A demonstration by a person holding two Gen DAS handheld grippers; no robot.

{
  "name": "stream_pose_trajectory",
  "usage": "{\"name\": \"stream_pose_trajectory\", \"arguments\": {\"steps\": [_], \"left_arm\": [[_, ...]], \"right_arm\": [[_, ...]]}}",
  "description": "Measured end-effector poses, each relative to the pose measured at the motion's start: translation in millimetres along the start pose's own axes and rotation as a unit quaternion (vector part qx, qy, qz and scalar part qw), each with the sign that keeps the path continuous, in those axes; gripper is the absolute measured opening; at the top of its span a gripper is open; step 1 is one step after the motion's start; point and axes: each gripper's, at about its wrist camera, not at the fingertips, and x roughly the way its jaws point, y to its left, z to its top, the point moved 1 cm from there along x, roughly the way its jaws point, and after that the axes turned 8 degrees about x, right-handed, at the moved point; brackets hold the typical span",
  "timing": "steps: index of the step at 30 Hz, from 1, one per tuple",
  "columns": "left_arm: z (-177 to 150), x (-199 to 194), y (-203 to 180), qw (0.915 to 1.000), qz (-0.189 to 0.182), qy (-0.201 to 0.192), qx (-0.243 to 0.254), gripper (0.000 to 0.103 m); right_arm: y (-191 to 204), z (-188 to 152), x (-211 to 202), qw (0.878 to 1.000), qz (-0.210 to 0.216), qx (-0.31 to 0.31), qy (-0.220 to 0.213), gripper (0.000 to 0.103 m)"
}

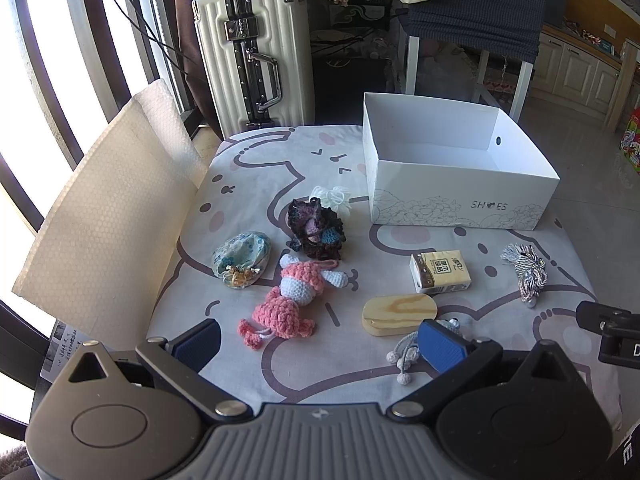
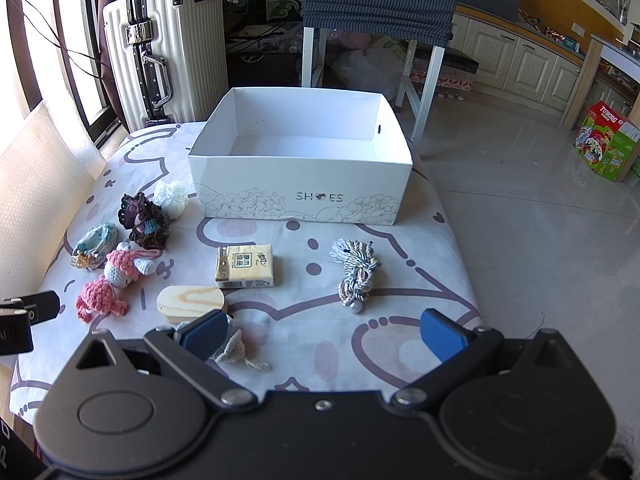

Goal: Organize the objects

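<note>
Left tongs [image 1: 320, 344] wide, right tongs [image 2: 324, 332] wide, both empty above tabletop [image 2: 320, 352]. White box [image 2: 300, 196] printed "SHOES", empty, far edge; pink crochet doll [image 1: 288, 300], tissue pack [image 2: 245, 267] near.

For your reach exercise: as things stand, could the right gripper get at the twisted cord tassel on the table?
Probably yes. The right gripper is open, and the tassel lies apart from the tissue pack, with only bare tablecloth between.
</note>
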Motion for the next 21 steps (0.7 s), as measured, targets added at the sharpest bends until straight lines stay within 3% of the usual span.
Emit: {"name": "stream_pose_trajectory", "arguments": {"steps": [21], "left_arm": [[1.6, -0.7, -3.7, 0.9993, 0.028, 0.007, -0.024, 0.103]], "right_arm": [[-3.9, 1.0, 4.0, 1.000, 0.000, 0.001, 0.001, 0.103]]}}
